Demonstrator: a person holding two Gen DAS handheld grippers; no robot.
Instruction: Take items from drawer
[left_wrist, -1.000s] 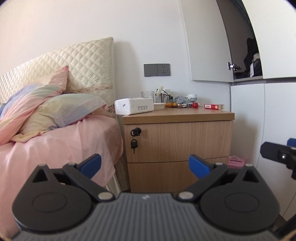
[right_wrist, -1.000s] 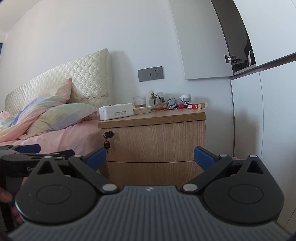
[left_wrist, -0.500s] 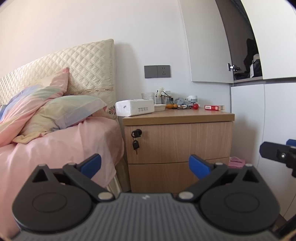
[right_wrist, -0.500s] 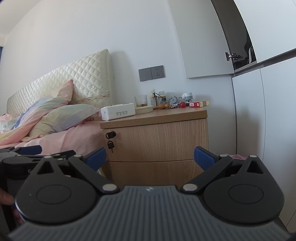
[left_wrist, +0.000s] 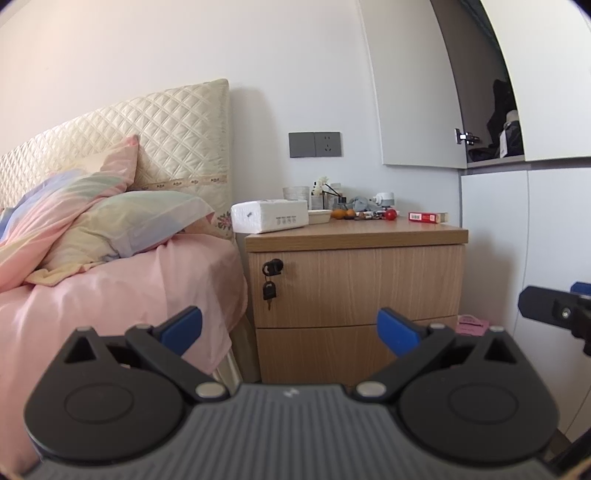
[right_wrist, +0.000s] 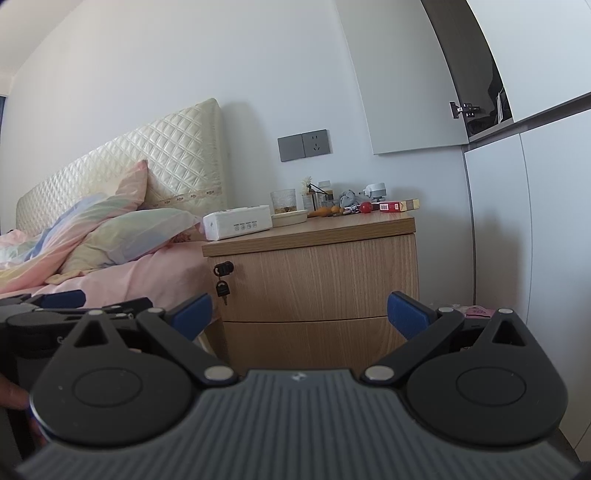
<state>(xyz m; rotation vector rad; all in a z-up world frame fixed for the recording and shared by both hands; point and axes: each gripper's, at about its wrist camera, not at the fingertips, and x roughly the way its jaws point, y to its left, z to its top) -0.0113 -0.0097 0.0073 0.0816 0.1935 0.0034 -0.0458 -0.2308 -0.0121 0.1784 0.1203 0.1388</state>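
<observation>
Both tongs hang spread wide and empty in front of the bedside unit; left tongs (left_wrist: 289, 328) show blue fingertips (left_wrist: 183, 328) far apart, framing the wooden front, and right tongs (right_wrist: 301, 315) match them, released, nothing between the pads; from the left wrist view the right tool pokes in at the far right edge, and from the right wrist view the left tool sits low at the left with a bit of a hand (right_wrist: 13, 393) behind it. Straight ahead stands the nightstand (left_wrist: 356, 291), two drawers, both shut; the upper drawer (left_wrist: 364, 286) carries a lock with a key (left_wrist: 269, 291) dangling at its left corner; the lower drawer (left_wrist: 325, 352) sits just beyond the fingertips, not touched. Up on the table top there's a white tissue pack (left_wrist: 270, 216) at the left front, a glass (left_wrist: 295, 193) behind it, a shallow dish (left_wrist: 319, 216) beside it, a small red ball (left_wrist: 390, 213) and a red box (left_wrist: 424, 217) towards the right, with small clutter behind that is too tiny to name. To the left runs the bed (left_wrist: 110, 295), pink sheet, pastel pillow (left_wrist: 125, 229), quilted cream headboard (left_wrist: 166, 129); a grey socket plate (left_wrist: 314, 144) sits on the wall above; white wardrobe doors (left_wrist: 517, 236) rise at the right, one upper door ajar.
</observation>
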